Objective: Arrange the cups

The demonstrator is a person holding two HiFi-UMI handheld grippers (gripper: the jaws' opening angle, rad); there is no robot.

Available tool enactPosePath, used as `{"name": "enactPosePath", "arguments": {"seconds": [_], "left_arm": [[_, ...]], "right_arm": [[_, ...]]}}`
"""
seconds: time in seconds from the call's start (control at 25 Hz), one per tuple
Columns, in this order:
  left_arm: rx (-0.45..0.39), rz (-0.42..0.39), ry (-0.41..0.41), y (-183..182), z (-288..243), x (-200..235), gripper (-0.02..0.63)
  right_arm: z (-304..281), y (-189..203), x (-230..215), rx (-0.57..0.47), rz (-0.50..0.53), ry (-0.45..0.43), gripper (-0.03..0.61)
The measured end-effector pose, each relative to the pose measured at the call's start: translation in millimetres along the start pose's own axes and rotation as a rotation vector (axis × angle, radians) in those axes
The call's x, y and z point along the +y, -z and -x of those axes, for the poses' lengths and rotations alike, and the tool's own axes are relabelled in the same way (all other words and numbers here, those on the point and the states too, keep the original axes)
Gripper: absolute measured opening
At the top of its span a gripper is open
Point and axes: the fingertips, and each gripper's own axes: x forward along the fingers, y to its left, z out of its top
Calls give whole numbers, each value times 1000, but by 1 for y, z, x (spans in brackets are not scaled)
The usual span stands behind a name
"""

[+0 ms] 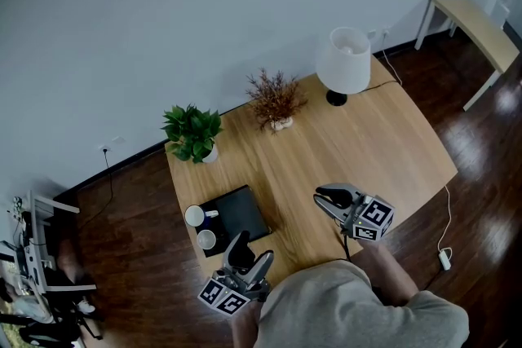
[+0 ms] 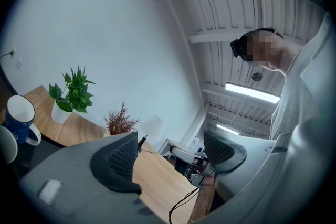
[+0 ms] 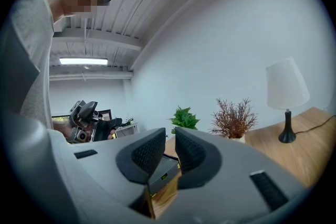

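Observation:
Two cups stand at the table's left edge beside a black tray (image 1: 242, 210): a dark blue cup with a white inside (image 1: 196, 216) and a second one (image 1: 207, 240) just in front of it. In the left gripper view the blue cup (image 2: 19, 118) shows at far left, and only the rim of the other cup (image 2: 4, 145) is visible. My left gripper (image 1: 249, 250) hovers at the near table edge right of the cups, open and empty (image 2: 170, 148). My right gripper (image 1: 325, 198) is over the table's middle, shut on nothing (image 3: 169, 147).
On the wooden table (image 1: 367, 143) a white lamp (image 1: 343, 61), a dried plant (image 1: 276, 99) and a green potted plant (image 1: 194, 132) line the far edge by the wall. A lamp cable runs off the right side. A bench (image 1: 475, 24) stands at the far right.

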Motion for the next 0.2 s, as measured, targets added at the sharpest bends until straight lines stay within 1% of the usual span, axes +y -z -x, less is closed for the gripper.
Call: {"name": "enactPosePath", "arguments": {"seconds": [0.2], "left_arm": [[-4, -1, -2, -1, 4, 2, 385]], "right_arm": [[-4, 1, 4, 3, 3, -7, 57]]}}
